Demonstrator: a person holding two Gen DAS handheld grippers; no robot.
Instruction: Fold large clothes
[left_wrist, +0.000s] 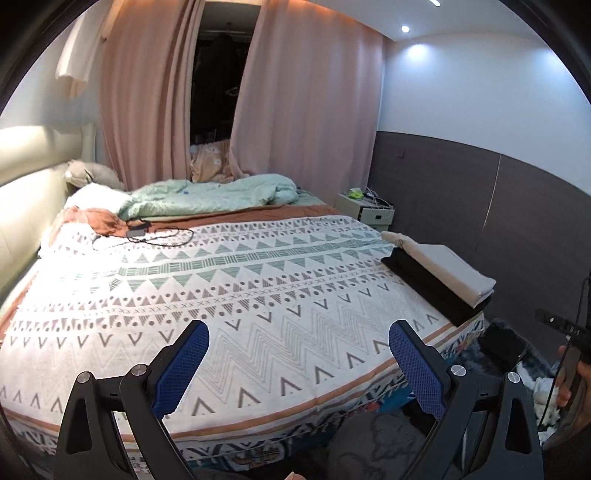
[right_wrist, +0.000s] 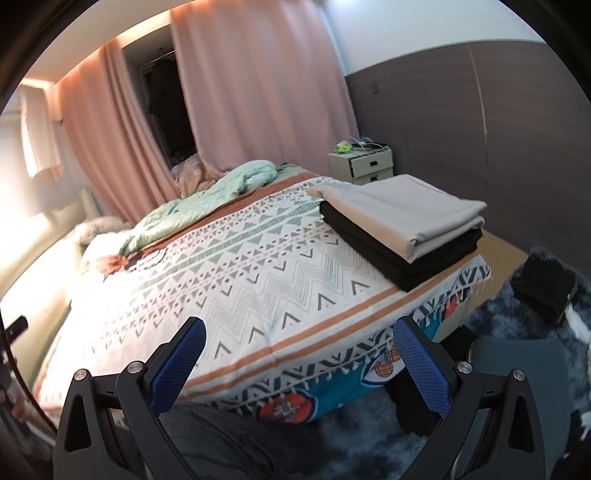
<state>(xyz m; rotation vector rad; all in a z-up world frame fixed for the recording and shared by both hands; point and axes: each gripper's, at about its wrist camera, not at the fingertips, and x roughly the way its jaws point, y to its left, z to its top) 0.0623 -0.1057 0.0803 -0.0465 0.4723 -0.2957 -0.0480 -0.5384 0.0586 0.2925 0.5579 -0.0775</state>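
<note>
The left gripper (left_wrist: 299, 354) is wide open and holds nothing; it hangs above the near edge of the bed (left_wrist: 258, 295). The right gripper (right_wrist: 299, 354) is also wide open and empty, above the same edge. On the patterned bedspread (right_wrist: 236, 280), at the right corner of the bed, lies a stack of folded clothes: a beige piece (right_wrist: 399, 210) on top of a black piece (right_wrist: 402, 258). A mint green duvet (left_wrist: 207, 195) lies crumpled at the far side, near the pink curtains (left_wrist: 306, 103).

Left gripper (left_wrist: 298, 363) and right gripper (right_wrist: 299, 360), both wide apart, empty.
</note>
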